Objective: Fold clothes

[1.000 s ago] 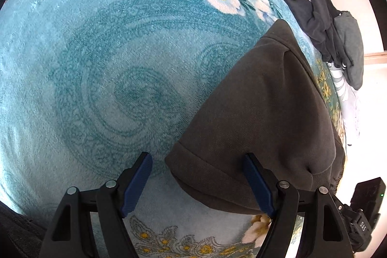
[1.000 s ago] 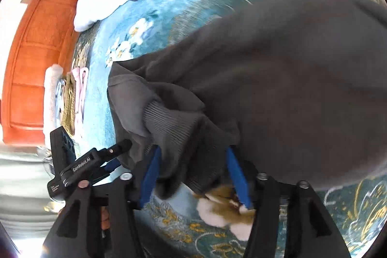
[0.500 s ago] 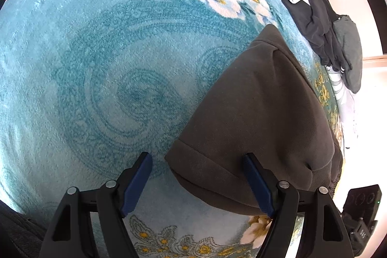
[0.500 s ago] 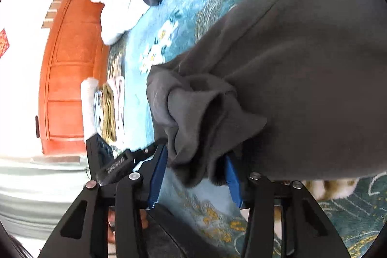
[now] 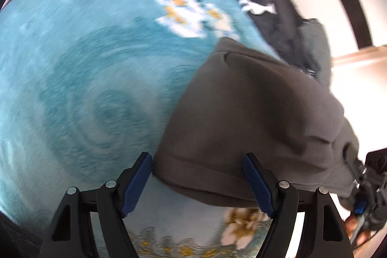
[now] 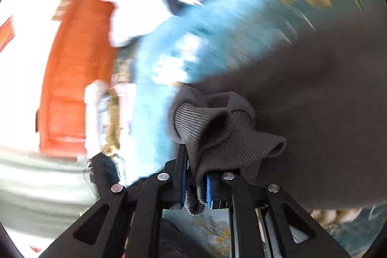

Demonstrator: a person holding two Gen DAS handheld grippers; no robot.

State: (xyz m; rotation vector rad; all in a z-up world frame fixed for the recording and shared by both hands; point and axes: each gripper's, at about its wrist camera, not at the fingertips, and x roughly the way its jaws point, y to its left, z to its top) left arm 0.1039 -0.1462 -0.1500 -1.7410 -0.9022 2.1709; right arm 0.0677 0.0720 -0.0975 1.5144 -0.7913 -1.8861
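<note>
Right hand-held gripper (image 6: pixel 195 181) clamped on grey sweatshirt (image 6: pixel 302 93) cuff (left spread).

Dark grey sweatshirt (image 5: pixel 254 117) lies folded on the teal blanket; ribbed cuff (image 6: pixel 212 127) bunched, raised.

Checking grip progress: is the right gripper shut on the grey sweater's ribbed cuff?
Shut: the right gripper has its blue pads pinching the grey sweater's ribbed cuff.
</note>
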